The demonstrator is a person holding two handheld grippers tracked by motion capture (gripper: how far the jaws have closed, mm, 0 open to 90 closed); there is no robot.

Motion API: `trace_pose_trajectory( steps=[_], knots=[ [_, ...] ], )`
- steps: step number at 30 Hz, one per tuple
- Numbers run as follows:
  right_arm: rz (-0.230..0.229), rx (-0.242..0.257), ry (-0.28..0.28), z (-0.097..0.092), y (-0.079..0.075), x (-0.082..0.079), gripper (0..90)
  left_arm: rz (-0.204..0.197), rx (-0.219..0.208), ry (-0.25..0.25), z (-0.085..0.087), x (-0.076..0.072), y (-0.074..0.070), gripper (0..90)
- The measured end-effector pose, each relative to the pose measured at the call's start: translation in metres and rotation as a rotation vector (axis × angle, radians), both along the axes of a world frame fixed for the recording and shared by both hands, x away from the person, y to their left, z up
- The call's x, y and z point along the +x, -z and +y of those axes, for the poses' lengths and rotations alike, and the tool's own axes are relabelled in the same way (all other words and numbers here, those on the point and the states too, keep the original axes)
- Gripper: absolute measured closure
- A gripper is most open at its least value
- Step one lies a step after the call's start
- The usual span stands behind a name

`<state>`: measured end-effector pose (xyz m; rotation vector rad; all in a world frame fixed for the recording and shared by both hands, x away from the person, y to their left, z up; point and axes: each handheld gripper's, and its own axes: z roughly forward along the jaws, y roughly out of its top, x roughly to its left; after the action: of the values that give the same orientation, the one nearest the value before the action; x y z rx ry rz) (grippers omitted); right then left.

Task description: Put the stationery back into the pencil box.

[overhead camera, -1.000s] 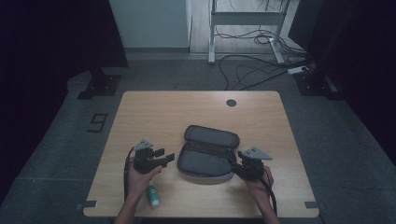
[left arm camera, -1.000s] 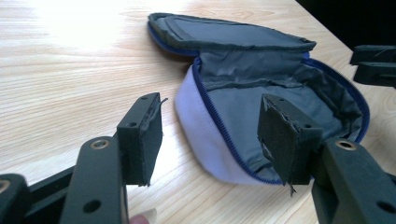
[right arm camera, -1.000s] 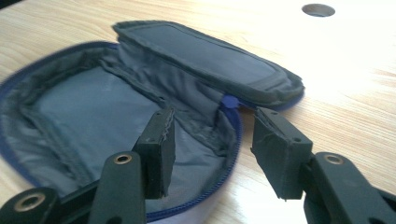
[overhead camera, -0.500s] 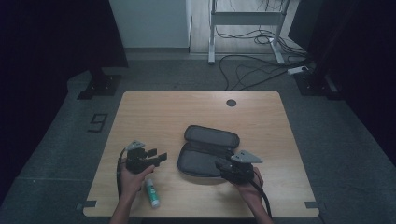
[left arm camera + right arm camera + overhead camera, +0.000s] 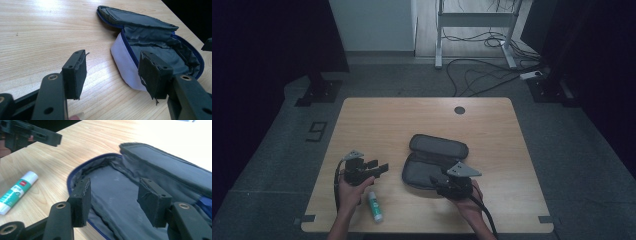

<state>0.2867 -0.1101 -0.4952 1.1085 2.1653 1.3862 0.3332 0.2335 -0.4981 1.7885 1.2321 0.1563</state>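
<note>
At the left of the wooden table (image 5: 377, 120) our left gripper (image 5: 379, 167) hovers with its jaws spread wide and nothing between them, aimed toward the open grey pencil case (image 5: 432, 162); just nearer us lies the glue stick (image 5: 375, 206), flat on the wood and apart from both tools. The glue stick looks to be what goes into the case, so we should turn the left gripper down to it, straddle it across its middle and close gently, since a round tube may roll or squirt out sideways. In the middle the pencil case lies unzipped, its lid folded back. At its near edge our right gripper (image 5: 437, 182) has just been opening its jaws; they stand half open over the lining, gripping nothing. We should keep it ready to hold that rim steady.
</note>
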Motion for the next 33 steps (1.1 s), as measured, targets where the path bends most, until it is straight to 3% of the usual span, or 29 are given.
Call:
trace_pose_trajectory(
  steps=[11, 21, 33],
  knots=[
    [-0.006, 0.002, -0.070, 0.029, -0.006, -0.006, 43.7, 0.011, 0.004, 0.001, 0.002, 0.001, 0.002, 39.7],
    [0.005, -0.013, -0.133, 0.060, 0.000, -0.011, 43.9, 0.010, 0.017, 0.005, 0.005, 0.001, 0.002, 39.7],
    [0.019, -0.015, -0.196, 0.095, 0.008, -0.018, 44.2, 0.000, -0.004, -0.020, 0.019, 0.000, -0.001, 40.0]
  ],
)
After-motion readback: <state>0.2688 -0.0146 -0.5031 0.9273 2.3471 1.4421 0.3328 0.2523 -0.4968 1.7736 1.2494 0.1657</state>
